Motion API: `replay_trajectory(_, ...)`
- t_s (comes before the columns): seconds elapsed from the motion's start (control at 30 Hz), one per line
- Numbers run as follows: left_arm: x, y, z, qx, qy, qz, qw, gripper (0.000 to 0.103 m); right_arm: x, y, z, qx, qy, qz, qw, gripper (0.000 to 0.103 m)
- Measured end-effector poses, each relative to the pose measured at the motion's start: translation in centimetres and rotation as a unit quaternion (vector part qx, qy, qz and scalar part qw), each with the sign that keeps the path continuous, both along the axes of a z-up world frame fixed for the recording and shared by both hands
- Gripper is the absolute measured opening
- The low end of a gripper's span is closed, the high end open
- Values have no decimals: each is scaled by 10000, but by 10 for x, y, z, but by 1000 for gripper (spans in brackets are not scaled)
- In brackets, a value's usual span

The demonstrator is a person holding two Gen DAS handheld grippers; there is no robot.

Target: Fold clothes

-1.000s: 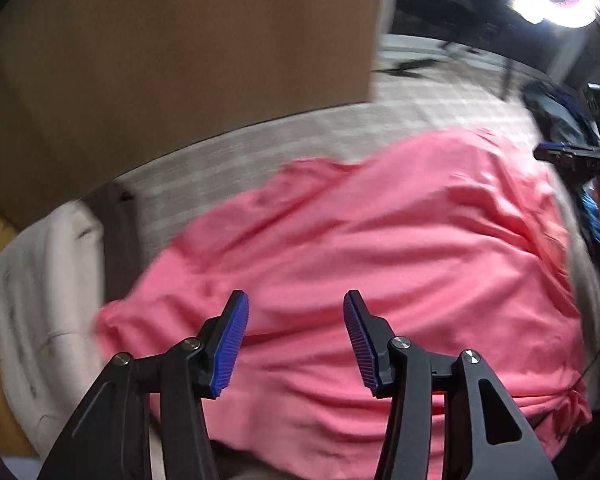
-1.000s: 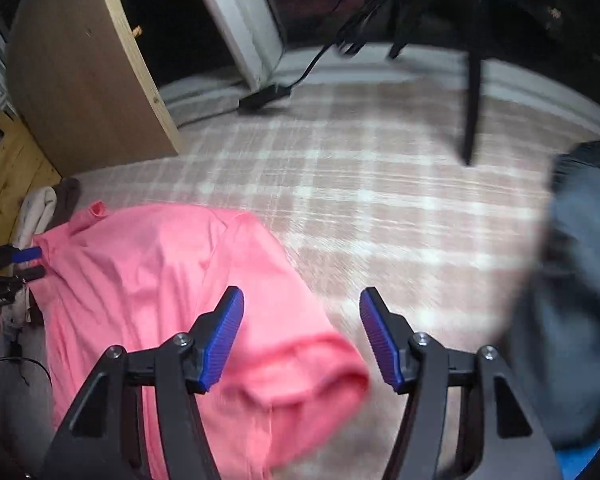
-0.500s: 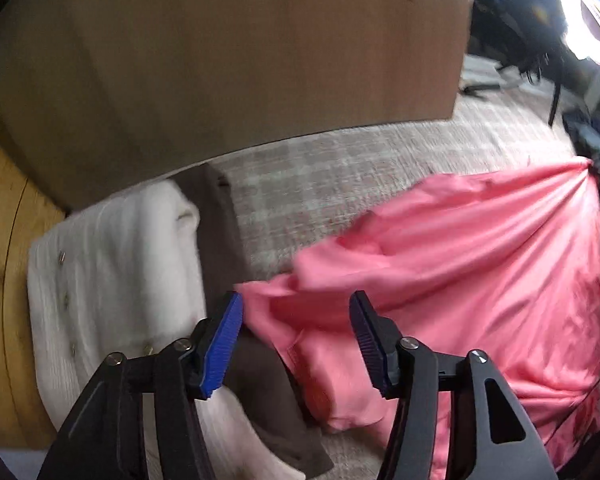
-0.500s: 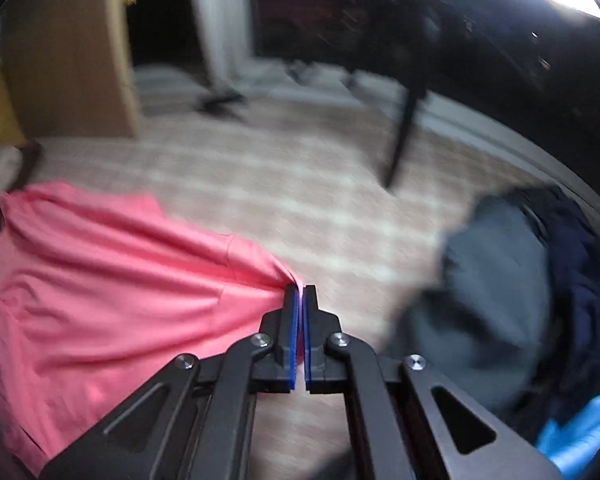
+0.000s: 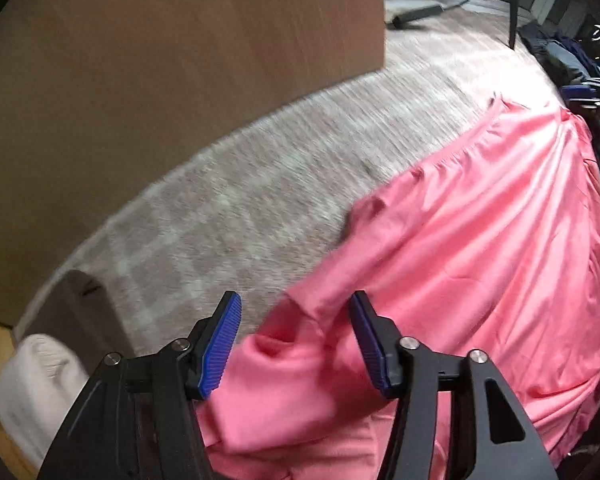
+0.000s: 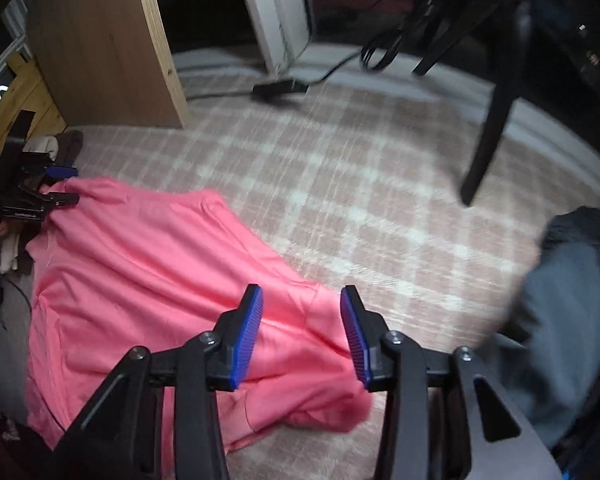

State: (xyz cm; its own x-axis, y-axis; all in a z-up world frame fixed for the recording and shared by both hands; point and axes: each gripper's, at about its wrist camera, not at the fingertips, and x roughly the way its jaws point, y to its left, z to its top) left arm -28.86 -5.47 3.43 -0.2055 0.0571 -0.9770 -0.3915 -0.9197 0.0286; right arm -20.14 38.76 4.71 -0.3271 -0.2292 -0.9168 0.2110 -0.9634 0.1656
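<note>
Left wrist view: pink shirt (image 5: 480, 248) spread on a plaid rug (image 5: 236, 216), both grippers released

Item: soft, creased pink knit lying flat on the checked beige rug; a bunched sleeve sits under the left gripper (image 5: 296, 344), whose ribbed blue pads stand apart over the cloth without pressing it, having just narrowed a little. Right gripper (image 6: 302, 334) has just been opening, jaws parted above the opposite sleeve, nothing clamped. Left view alone shows a white folded garment (image 5: 32, 384) and a brown one (image 5: 76, 312) by a wooden panel (image 5: 160, 72). Right view alone shows a grey-blue clothes heap (image 6: 568, 312), a black stand leg (image 6: 492, 128) and a cable (image 6: 340, 68)
</note>
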Motion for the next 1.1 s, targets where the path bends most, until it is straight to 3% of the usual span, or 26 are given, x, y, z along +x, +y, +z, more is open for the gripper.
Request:
replay_trajectory(0.07,3,2,-1,129,-31,-71,9999,36,-6,-1,-14,133,-130,48,9998,40)
replay_trajectory(0.13,4,2,-1,167,21,-76,9998,7,-8,-4,-25,251,-234,92,9994,40)
replay_trajectory(0.17,4,1,1,157,71,-34,9998,6,-6,-7,-26,264,-185,134,9994,36)
replay_trajectory(0.2,2,-1,6,112,204,51,9997,6,-5,-9,-26,278,-127,177,9994,24)
replay_trajectory(0.23,0,-4,13,44,395,166,9991,6,-3,-12,-24,200,-141,262,9994,4)
replay_trajectory(0.27,-2,-6,20,-24,585,280,9979,6,-3,-13,-19,178,-50,221,9996,3)
replay_trajectory(0.37,-17,-21,35,-247,1192,894,9885,13,-7,-10,9,439,778,-245,9957,4)
replay_trajectory(0.4,-23,-24,30,-407,1112,962,9883,22,-10,-10,12,576,884,-325,9939,7)
replay_trajectory(0.43,-27,-24,22,-620,912,938,9895,33,-13,-10,10,674,714,-333,9946,16)
replay_trajectory(0.47,-28,-24,18,-768,794,899,9898,33,-17,-11,8,768,520,-335,9951,25)
replay_trajectory(0.5,-21,-25,21,-749,791,881,9901,32,-14,-9,11,704,446,-362,9959,25)
replay_trajectory(0.67,44,-42,71,-121,1062,1003,9892,36,34,17,56,-141,704,-591,9957,25)
replay_trajectory(0.87,155,-78,138,600,1429,1414,9778,43,117,56,124,-1394,1374,-997,9756,29)
replay_trajectory(0.97,212,-91,161,612,1413,1714,9731,43,163,67,155,-1552,1645,-1108,9678,30)
replay_trajectory(1.1,303,-103,180,250,1302,2081,9691,44,228,80,190,-1689,1869,-1032,9622,34)
